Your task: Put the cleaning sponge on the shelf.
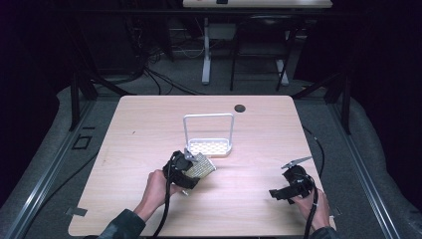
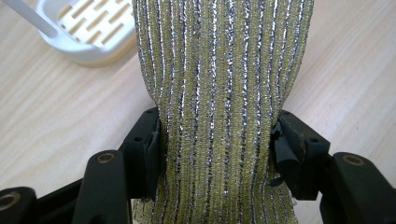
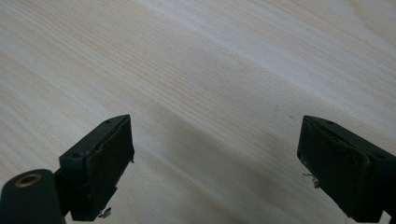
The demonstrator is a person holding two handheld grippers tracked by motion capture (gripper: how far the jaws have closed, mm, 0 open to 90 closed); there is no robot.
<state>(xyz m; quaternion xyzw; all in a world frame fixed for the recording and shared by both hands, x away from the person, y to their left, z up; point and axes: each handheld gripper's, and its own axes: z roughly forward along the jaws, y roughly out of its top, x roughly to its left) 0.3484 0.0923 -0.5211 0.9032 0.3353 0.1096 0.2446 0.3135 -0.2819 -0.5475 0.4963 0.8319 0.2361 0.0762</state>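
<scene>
High view: your left gripper sits a little left of the middle of the wooden surface, its fingers closed on a gold-and-silver scouring cloth. A white rack with a tall wire handle stands just beyond it, at about 1 o'clock from the cloth, near but apart. Your right gripper lies at roughly 4 o'clock on the surface, well apart from cloth and rack, pointing toward 9 o'clock.

Left gripper view: your fingers press the cloth from both sides; it bunches between them and runs up out of frame at 12 o'clock. The slotted white rack shows at 10 o'clock, resting on the surface.

Right gripper view: your fingers stand wide apart, nothing between them, bare wood grain beneath.
</scene>
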